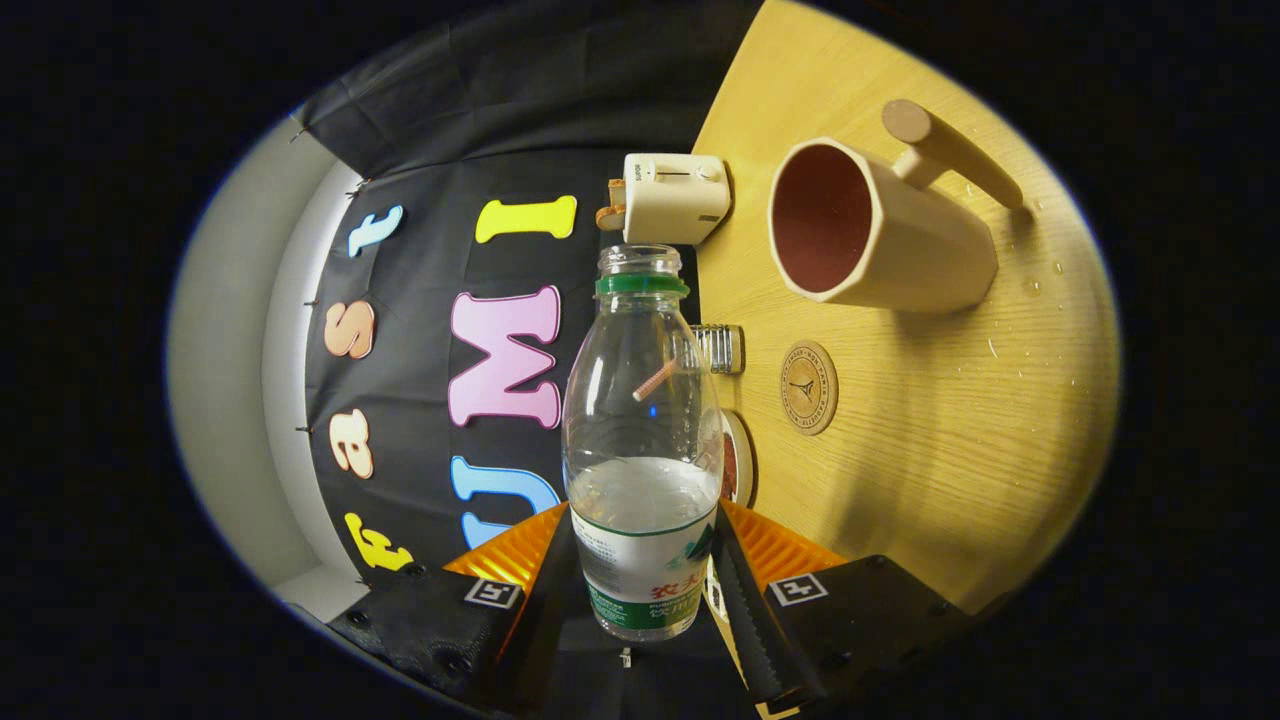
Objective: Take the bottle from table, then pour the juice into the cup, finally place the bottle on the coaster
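The hand-held gripper [645,580] is closed on the bottle [641,440], with one finger pressing each side of its labelled lower part. The bottle is uncapped and partly filled with clear liquid. The whole view is rolled sideways, so the bottle looks turned toward a pour, though the liquid has not reached the neck. Beyond the bottle's mouth sits the cup [870,225], its open mouth facing the bottle and its long handle pointing away; it appears empty. The round coaster [808,387] lies on the tabletop [930,430] between the cup and the fingers, bare. A small toaster [673,197] stands beyond the bottle's mouth. Judging by this, the pouring step is under way. Next, the mouth must come over the cup's rim and tip further, steadily, to avoid spilling.
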